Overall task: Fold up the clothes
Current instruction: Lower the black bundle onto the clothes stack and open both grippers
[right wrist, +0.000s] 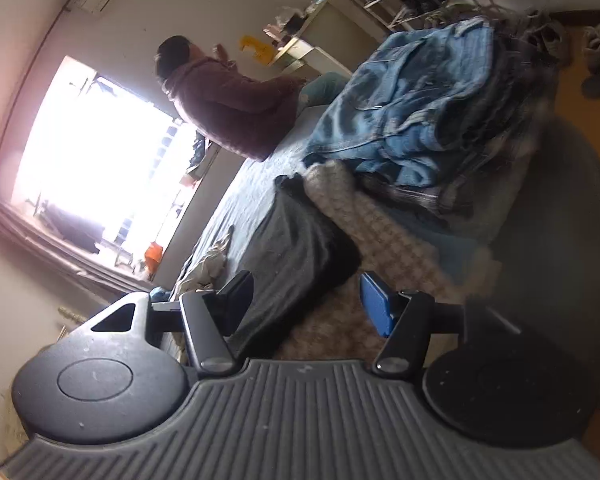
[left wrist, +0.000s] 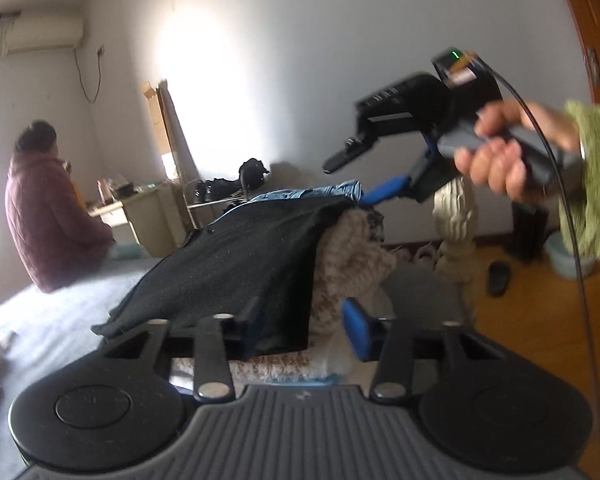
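Observation:
A black garment (left wrist: 240, 264) lies spread over a heap on the bed, with its near edge between the fingers of my left gripper (left wrist: 304, 328). Those jaws stand apart and the blue right pad (left wrist: 358, 326) is clear of the cloth. In the right wrist view the same black garment (right wrist: 300, 248) lies under my right gripper (right wrist: 306, 306), whose jaws are wide apart and grip nothing. From the left wrist view, a hand in a green sleeve holds the right gripper (left wrist: 356, 180) at the far top of the heap, open, beside blue denim (left wrist: 312, 194).
A pile of denim clothes (right wrist: 412, 100) and a beige patterned knit (right wrist: 380, 232) lie on the grey-blue bed (left wrist: 60, 312). A person in a maroon jacket (left wrist: 48, 208) sits on the far side. A white carved bedpost (left wrist: 456, 220), a slipper (left wrist: 499, 278) and a basin (left wrist: 568, 260) stand on the wooden floor.

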A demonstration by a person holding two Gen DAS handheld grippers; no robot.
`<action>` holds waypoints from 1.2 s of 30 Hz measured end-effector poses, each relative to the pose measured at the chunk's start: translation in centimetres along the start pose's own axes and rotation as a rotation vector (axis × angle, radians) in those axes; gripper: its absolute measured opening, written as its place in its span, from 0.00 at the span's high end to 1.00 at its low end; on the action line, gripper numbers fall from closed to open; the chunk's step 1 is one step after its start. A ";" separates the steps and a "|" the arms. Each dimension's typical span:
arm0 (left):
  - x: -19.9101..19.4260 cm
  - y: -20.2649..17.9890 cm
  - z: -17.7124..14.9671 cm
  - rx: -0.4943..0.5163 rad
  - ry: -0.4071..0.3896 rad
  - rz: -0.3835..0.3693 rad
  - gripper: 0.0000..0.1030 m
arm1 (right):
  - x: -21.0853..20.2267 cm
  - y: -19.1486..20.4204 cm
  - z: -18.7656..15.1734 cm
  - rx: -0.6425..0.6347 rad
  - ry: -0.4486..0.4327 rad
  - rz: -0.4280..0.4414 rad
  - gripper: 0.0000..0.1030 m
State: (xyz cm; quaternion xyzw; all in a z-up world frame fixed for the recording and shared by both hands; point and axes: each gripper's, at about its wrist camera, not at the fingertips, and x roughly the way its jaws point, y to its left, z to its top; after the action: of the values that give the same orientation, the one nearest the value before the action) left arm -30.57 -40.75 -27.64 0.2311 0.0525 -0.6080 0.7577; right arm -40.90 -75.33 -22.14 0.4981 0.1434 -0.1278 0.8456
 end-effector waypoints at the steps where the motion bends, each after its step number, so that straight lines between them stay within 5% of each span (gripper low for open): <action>1: -0.1 -0.4 0.0 0.009 -0.001 0.006 0.64 | 0.3 0.1 0.1 0.000 0.006 -0.001 0.43; 9: 0.5 -1.5 0.3 0.046 0.015 0.058 0.72 | 2.3 -0.7 0.3 0.034 0.043 -0.030 0.46; 12: 0.7 -1.1 0.3 0.021 0.030 0.065 0.81 | 2.4 -1.2 0.4 0.049 0.054 -0.015 0.55; 14: 0.6 -0.6 0.4 -0.007 0.034 0.066 0.90 | 2.5 -1.0 0.4 0.029 0.045 -0.016 0.71; 19: -0.8 0.2 0.8 -0.052 -0.009 0.081 0.96 | 1.7 0.1 0.4 -0.058 -0.014 0.003 0.92; 25: -1.8 -0.1 1.2 -0.022 -0.038 0.063 0.96 | 0.7 1.7 0.1 -0.153 -0.083 -0.004 0.94; 36: -1.7 0.0 0.4 -0.026 -0.010 0.023 0.96 | -0.2 -0.9 -1.6 -0.100 -0.082 0.004 0.94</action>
State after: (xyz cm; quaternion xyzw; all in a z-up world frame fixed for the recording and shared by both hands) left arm -31.05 -39.42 -26.67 0.2187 0.0540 -0.5998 0.7678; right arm -41.61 -74.33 -23.51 0.4500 0.1138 -0.1390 0.8748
